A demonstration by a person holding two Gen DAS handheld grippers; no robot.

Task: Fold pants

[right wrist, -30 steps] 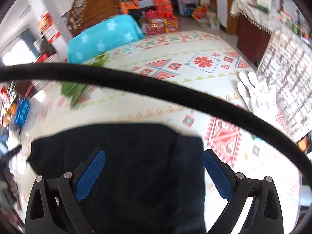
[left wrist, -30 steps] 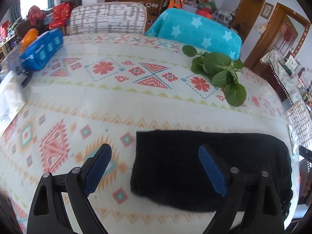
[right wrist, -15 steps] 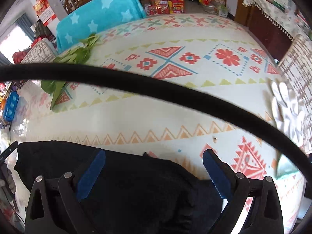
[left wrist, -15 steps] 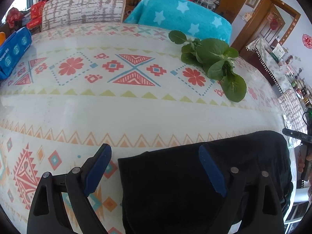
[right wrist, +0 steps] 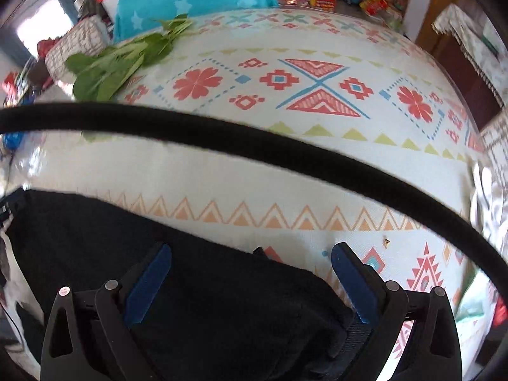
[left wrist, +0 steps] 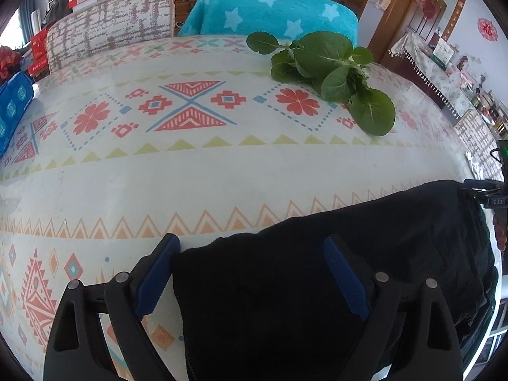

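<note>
The black pants (left wrist: 333,273) lie folded in a flat bundle on the patterned tablecloth (left wrist: 190,171) at the near edge of the table. My left gripper (left wrist: 250,273) is open above the bundle's left end, its left finger over bare cloth and its right finger over the pants. In the right wrist view the pants (right wrist: 197,292) fill the lower left. My right gripper (right wrist: 250,279) is open above their right end, its right finger past the edge. Neither holds anything.
Green leafy vegetables (left wrist: 330,73) lie at the far right of the table, also in the right wrist view (right wrist: 117,63). A blue box (left wrist: 12,108) sits at the far left. White gloves (right wrist: 485,197) lie at the right. Chairs stand behind the table. A black cable (right wrist: 254,146) crosses the right wrist view.
Both grippers have pulled back toward the near table edge and tilted, so the pants sit lower in both views. Both stayed open.
</note>
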